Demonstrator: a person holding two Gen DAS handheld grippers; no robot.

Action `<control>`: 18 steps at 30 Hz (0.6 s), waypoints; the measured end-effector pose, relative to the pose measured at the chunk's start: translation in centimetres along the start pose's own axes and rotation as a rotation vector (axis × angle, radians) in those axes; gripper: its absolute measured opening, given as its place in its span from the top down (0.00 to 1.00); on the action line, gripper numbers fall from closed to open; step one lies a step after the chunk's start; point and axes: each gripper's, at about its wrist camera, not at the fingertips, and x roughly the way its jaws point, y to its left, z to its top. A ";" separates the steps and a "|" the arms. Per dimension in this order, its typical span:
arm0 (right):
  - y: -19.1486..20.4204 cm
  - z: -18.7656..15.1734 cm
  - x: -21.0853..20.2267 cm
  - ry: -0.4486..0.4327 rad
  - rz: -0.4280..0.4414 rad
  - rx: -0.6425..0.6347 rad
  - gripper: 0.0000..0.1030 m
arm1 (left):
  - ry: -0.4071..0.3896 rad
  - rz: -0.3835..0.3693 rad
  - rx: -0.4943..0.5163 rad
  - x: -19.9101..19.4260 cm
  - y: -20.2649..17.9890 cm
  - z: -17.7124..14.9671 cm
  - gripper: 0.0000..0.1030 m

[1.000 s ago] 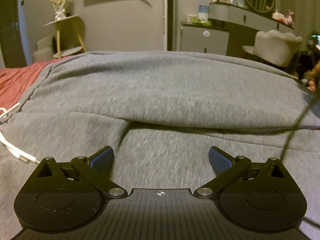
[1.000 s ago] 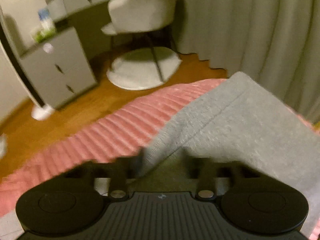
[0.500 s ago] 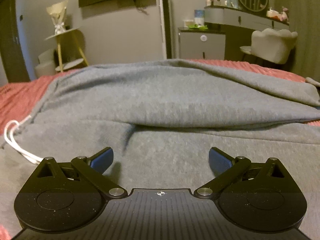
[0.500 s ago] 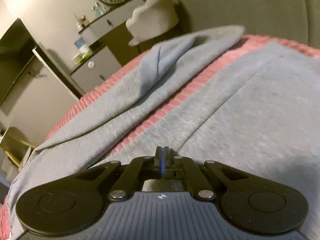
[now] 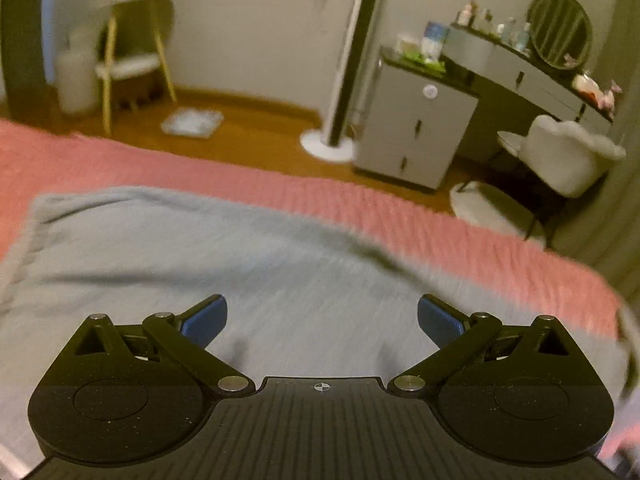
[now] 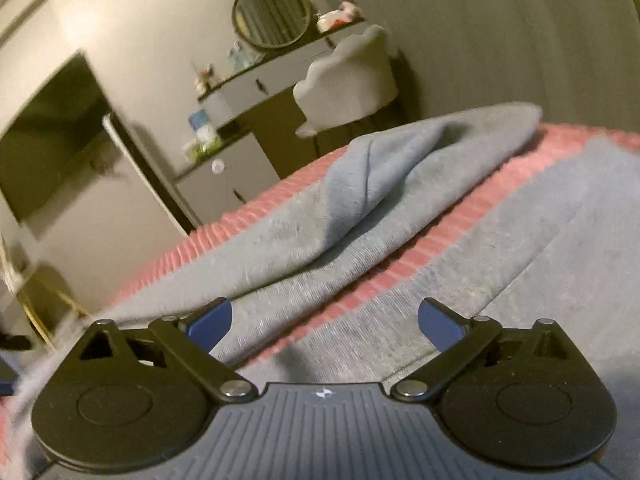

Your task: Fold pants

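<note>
While both grippers gape, pants [image 5: 248, 264] lie beneath.

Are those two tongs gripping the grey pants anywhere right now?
No. The left tongs and right tongs are both open, with only the grey pants lying below them.

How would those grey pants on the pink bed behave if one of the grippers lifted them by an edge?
The grey pants would probably flop and drape: one leg already lies bunched in soft folds. The knit looks thick, so likely heavy enough to sag. The ribbed pink bedspread may drag at them. The left gripper and right gripper are both open.
</note>
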 end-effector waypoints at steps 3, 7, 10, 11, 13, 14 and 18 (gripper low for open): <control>0.1 -0.6 0.3 -0.020 0.012 -0.040 0.03 | 0.084 -0.034 -0.071 4.9 -0.2 4.0 0.02; 0.5 -0.8 1.1 -0.023 -0.003 -0.077 0.03 | 0.194 -0.062 -0.154 10.1 -0.1 5.8 0.20; 0.2 -1.0 1.2 -0.031 0.007 -0.068 0.03 | 0.269 0.001 -0.135 13.1 -0.5 5.1 0.22; 0.1 -0.9 1.3 -0.034 0.012 -0.058 0.03 | 0.270 0.020 -0.117 13.8 -0.8 5.0 0.22; -0.2 -0.8 1.2 -0.039 0.021 -0.040 0.03 | 0.243 0.037 -0.113 13.9 -1.3 5.4 0.23; -0.3 -0.9 1.1 -0.041 0.023 -0.036 0.03 | 0.225 0.032 -0.120 13.8 -1.4 5.4 0.33; -0.4 -0.7 1.1 -0.038 0.027 -0.029 0.03 | 0.208 0.055 -0.108 13.4 -1.1 4.7 0.80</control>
